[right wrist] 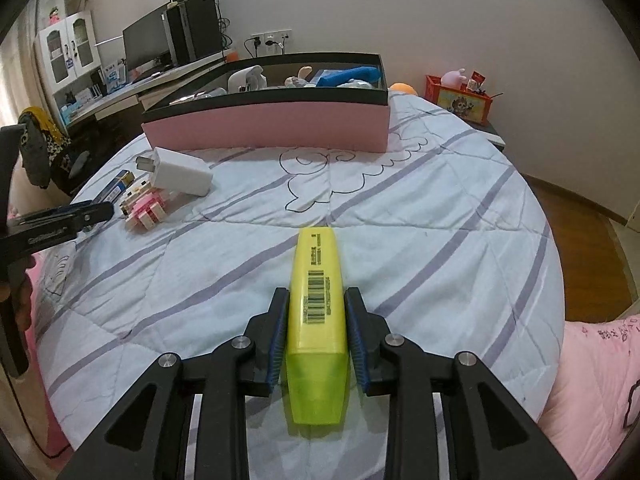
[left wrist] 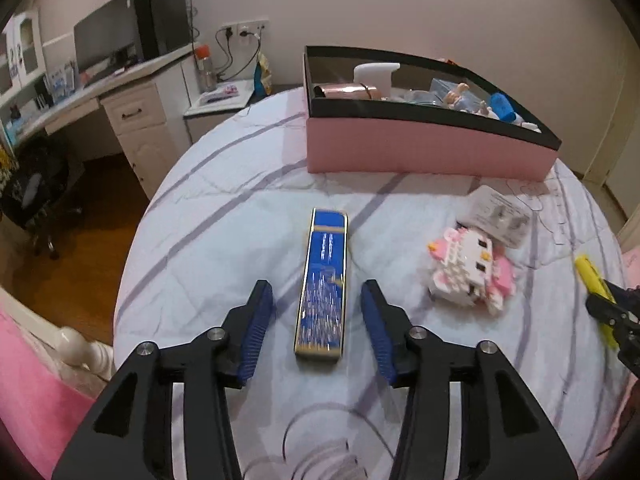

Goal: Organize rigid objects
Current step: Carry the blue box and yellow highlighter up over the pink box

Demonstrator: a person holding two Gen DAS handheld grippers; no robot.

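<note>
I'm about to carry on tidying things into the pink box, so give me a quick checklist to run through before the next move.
1. Right gripper holds the yellow highlighter: ok, pads pressed on both sides.
2. Left gripper lined up on the blue box: ok, the box lies between the open jaws, pads clear of it.
3. Left grip made: not ok, nothing held yet.
4. Pink box open and reachable: ok, no lid on, far side of the bed cover.
5. Space inside for the highlighter: cannot tell, several things already fill it.
6. Block toy and white charger sorted: not ok, both on the cover.
</note>
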